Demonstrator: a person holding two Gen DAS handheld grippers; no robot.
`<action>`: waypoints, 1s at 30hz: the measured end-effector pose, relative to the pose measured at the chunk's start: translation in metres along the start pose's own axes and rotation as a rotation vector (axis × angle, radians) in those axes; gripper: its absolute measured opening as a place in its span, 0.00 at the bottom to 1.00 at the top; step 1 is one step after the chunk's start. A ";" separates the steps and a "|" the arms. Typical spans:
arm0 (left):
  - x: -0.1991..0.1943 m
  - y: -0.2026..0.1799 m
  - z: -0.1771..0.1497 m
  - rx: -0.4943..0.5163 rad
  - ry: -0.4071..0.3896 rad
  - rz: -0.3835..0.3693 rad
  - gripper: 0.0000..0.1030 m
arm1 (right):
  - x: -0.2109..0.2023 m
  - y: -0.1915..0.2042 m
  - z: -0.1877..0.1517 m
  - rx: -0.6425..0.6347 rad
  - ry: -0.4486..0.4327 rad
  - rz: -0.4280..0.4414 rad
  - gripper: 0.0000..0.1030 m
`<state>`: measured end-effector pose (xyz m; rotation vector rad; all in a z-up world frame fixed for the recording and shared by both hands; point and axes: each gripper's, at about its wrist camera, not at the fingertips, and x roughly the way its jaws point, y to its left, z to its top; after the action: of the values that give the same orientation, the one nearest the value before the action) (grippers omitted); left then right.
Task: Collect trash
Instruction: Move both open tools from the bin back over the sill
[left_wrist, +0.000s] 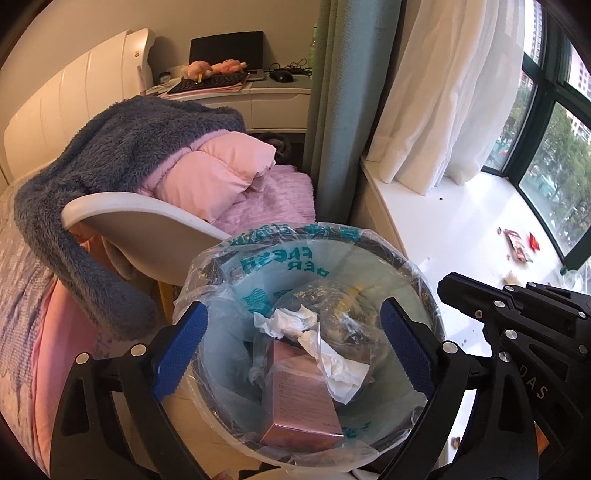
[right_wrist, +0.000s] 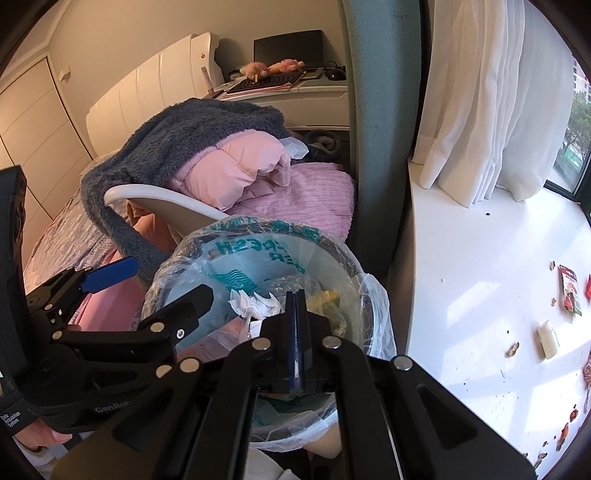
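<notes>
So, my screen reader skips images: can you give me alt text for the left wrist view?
The open left gripper hovers over a bag-lined trash bin holding a pink box and crumpled tissue. Behind stands a clothes-piled chair; wrappers litter the windowsill at right.

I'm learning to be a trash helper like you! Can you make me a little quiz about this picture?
1. True or false: the left claw is open above the trash bin.
2. Which of these lies in the bin? A) a pink box B) a keyboard C) a mouse
3. Fill in: the snack wrapper not yet collected lies on the white window ____.

Key
1. True. Its blue fingers stand wide apart with nothing between them, while the right claw is shut.
2. A. The pink box sits beside a crumpled tissue.
3. Sill. The window sill also holds crumbs and shells.
</notes>
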<state>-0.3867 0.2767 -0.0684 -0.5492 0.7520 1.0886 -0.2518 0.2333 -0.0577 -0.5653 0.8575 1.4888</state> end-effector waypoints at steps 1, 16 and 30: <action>-0.001 0.000 0.000 0.000 -0.001 -0.002 0.89 | -0.001 0.000 0.000 0.001 -0.003 0.001 0.03; -0.004 0.000 -0.001 -0.019 -0.011 -0.008 0.89 | -0.020 -0.018 -0.001 0.118 -0.089 -0.005 0.70; -0.006 -0.046 -0.001 0.119 -0.041 -0.047 0.89 | -0.046 -0.050 -0.025 0.228 -0.118 -0.122 0.70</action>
<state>-0.3460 0.2556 -0.0627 -0.4405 0.7589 1.0018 -0.2007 0.1830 -0.0459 -0.3506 0.8712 1.2806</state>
